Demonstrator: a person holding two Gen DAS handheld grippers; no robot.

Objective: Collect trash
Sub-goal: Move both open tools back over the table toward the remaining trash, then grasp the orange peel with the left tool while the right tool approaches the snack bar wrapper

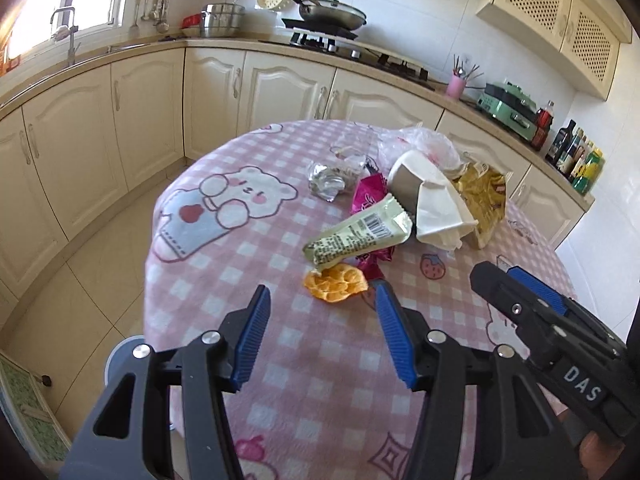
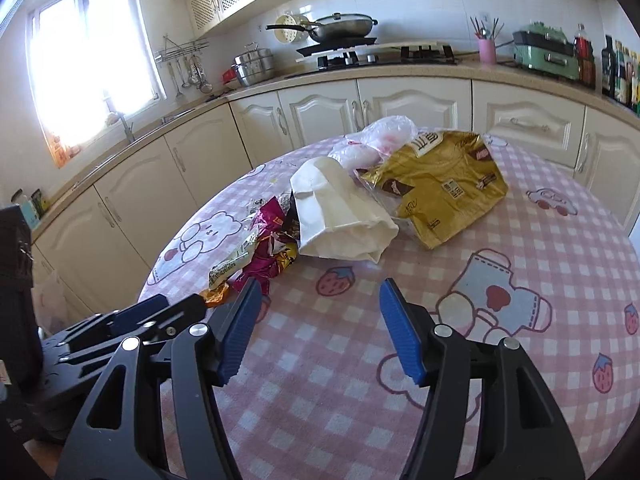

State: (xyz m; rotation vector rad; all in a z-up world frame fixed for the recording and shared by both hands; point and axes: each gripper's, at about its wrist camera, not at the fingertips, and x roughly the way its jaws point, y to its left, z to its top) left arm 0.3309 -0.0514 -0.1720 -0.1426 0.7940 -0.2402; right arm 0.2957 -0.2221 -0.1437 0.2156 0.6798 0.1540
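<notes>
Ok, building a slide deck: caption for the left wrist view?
Open left gripper hovers before orange peel and snack wrappers on pink checked tablecloth.

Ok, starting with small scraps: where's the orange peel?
The orange peel lies on the table's near side in the left wrist view, just ahead of the left claw, touching the green wrapper.

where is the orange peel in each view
Left wrist view: the orange peel lies just above centre on the tablecloth, right ahead of the open left gripper, below the pale green wrapper.
Right wrist view: only an edge of the peel shows at lower left, behind the left gripper's tip, beside the right gripper.
Shared landmark: the white paper bag in the middle of the pile.
</notes>
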